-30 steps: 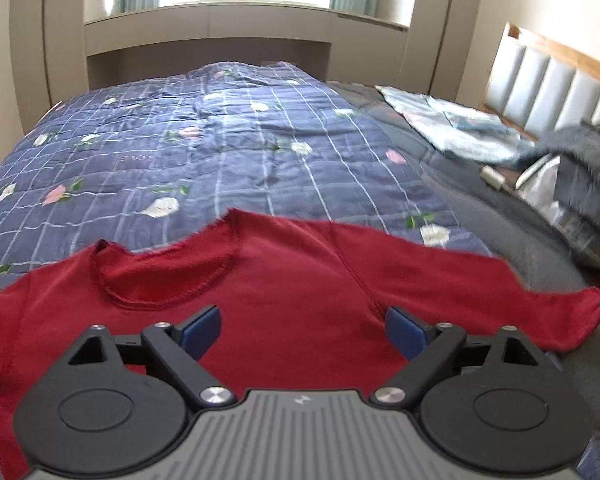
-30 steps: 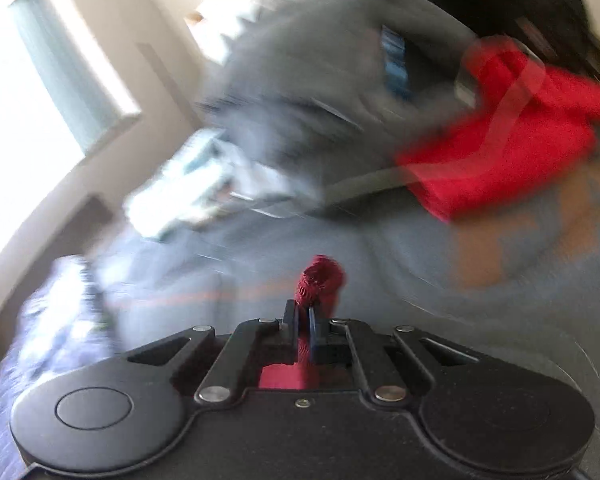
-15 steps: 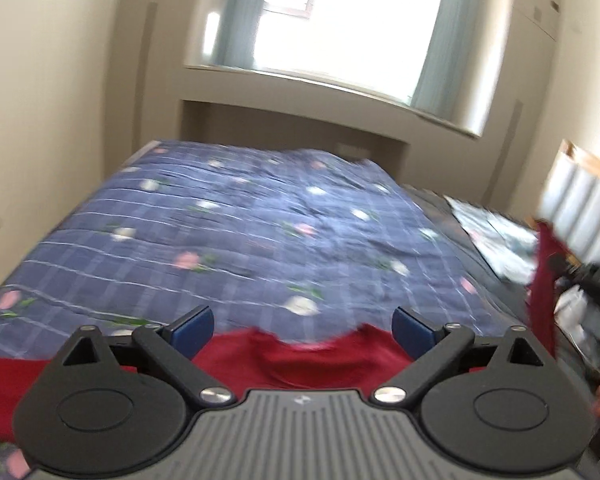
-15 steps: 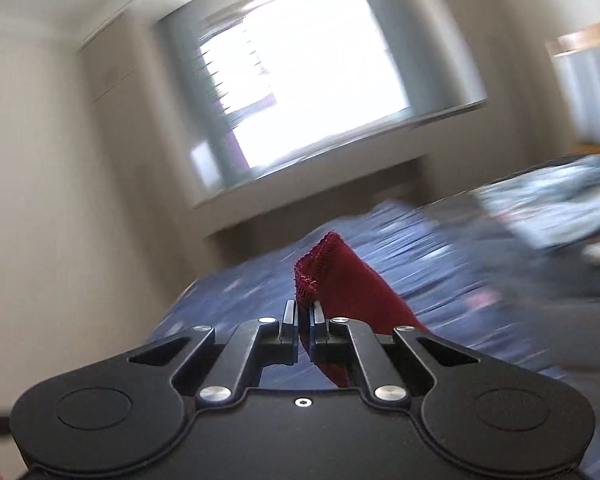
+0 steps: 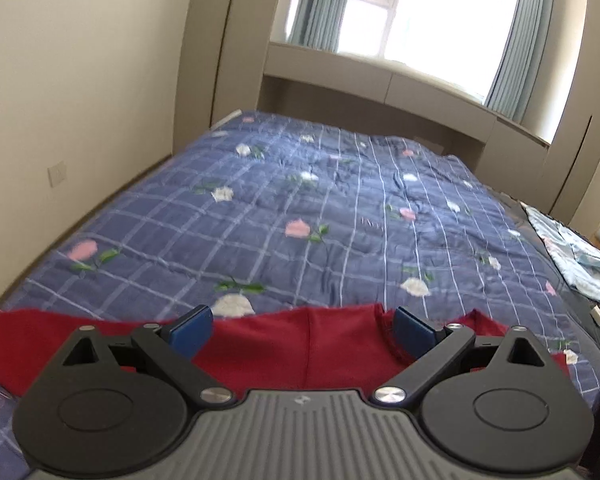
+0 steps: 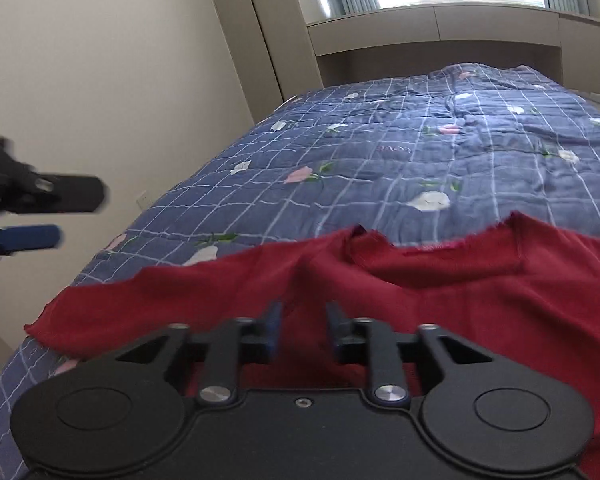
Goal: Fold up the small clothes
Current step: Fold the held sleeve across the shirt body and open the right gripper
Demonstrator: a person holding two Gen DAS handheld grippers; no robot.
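A dark red sweater [image 6: 480,292] lies flat on the bed, neckline [image 6: 420,248] toward the window and one sleeve [image 6: 160,300] stretched out to the left. My right gripper [image 6: 305,314] hovers low over the sweater's body; its jaws are opening and no cloth is between the pads. My left gripper [image 5: 302,330] stands wide open above the sweater [image 5: 300,352], near its collar, holding nothing. In the right wrist view the left gripper [image 6: 52,216] shows at the far left edge, blurred, out past the sleeve's end.
A blue checked quilt [image 5: 340,220] with flower prints covers the bed. A beige wall [image 5: 80,120] runs close along the bed's left side. A built-in ledge under the window [image 5: 380,76] closes the far end. Pale blue cloth [image 5: 572,256] lies at the right edge.
The right gripper swung in from the right with the red sleeve end pinched, then parted its jaws, and the cloth now lies on the sweater. The left gripper swept leftward, staying open.
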